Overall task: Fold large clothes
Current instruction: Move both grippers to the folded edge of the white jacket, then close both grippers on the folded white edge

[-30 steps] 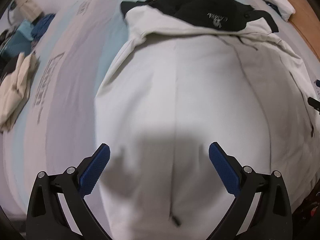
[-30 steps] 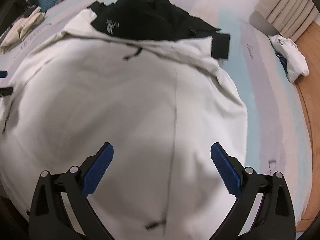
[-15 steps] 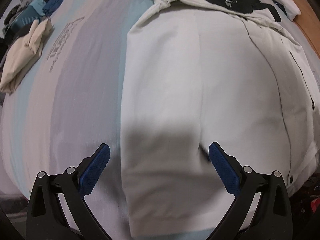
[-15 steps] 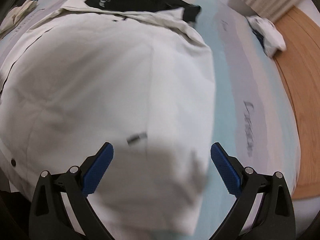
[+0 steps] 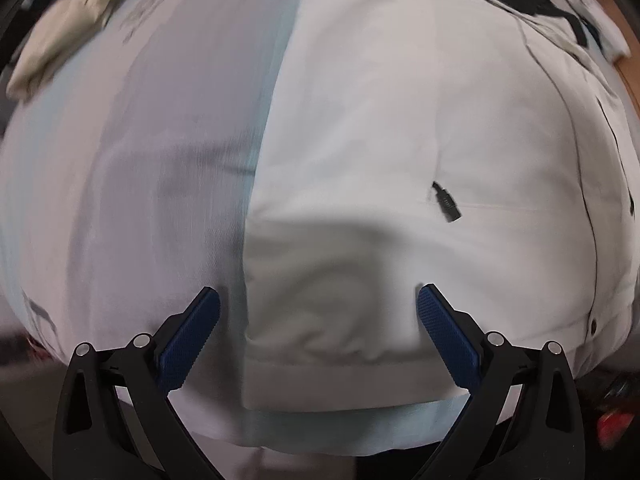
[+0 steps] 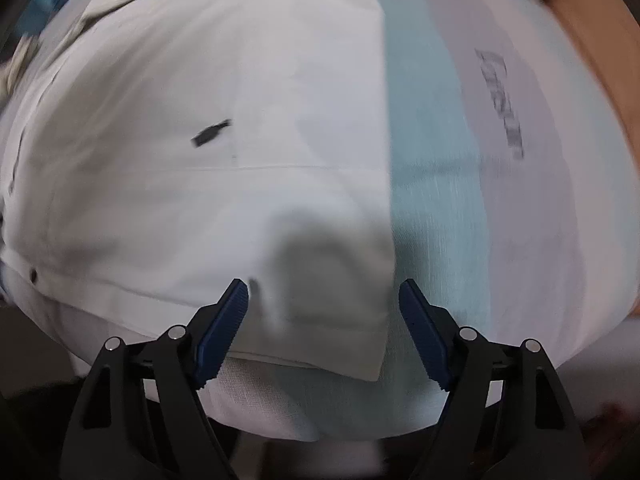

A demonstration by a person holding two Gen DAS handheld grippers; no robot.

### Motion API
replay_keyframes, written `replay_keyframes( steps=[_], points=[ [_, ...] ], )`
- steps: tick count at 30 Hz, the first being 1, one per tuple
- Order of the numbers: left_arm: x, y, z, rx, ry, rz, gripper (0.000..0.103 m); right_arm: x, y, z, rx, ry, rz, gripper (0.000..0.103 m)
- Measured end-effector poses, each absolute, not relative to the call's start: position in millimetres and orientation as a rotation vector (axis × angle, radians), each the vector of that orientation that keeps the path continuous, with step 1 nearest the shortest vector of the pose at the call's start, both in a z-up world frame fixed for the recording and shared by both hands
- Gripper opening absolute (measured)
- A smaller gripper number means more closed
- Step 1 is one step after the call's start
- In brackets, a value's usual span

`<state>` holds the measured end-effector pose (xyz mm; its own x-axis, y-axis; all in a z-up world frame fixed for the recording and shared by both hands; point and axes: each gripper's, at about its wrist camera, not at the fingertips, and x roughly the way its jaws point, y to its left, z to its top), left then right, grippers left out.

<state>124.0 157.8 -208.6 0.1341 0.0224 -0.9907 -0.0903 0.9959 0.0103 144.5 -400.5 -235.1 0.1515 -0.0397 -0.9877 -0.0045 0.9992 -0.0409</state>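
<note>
The white jacket (image 5: 400,140) lies spread flat on a bed sheet (image 5: 168,160) with pale blue and lilac stripes, and its long axis runs away from both cameras, from the hem close to the fingers up to the black-lined collar at the far end. The two bottom corners of the hem are what the next move depends on, I think.

The left gripper (image 5: 318,338) points down over the left bottom corner. The side edge of the jacket runs just inside its left pad, so the corner and a wide piece of the hem lie between the fingers. Its jaws stand wide apart and they hold nothing; whether the tips already touch the cloth I cannot tell.

The right gripper (image 6: 324,330) hangs over the other bottom corner, which lies between its pads, with the side edge just inside the right one. Its jaws have just been closing and are now narrower than the left ones, but the pads do not press the cloth yet, so this grip is not made.

Each hand is near its own corner, so neither needs to cross. The right one seems a little further along in the grasp. A black zipper pull (image 5: 446,202) lies on the cloth above the hem, away from both grippers.
</note>
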Motion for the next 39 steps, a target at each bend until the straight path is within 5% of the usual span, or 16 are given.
replay_keyframes(
  steps=[10,15,18,30,39],
  points=[
    [121.1,167.2,-217.2,-0.109,1.435,0.067,0.097,149.1,-427.0,-255.8,0.067,1.481,0.019,0.073],
    [118.6,178.7,-210.9,-0.158,1.447,0.048,0.097,157.4,-415.3,-254.5,0.043,1.494,0.069,0.042],
    [115.5,186.5,-206.1,-0.201,1.439,0.036,0.096,161.5,-406.1,-248.6,0.038,1.487,0.095,0.033],
    [128.0,196.9,-222.2,-0.173,1.471,0.039,0.095,170.8,-415.1,-262.3,0.132,1.517,0.107,0.04],
    [126.6,186.7,-209.8,-0.192,1.479,-0.001,0.045,162.9,-412.4,-259.8,0.17,1.494,0.13,0.047]
  ],
)
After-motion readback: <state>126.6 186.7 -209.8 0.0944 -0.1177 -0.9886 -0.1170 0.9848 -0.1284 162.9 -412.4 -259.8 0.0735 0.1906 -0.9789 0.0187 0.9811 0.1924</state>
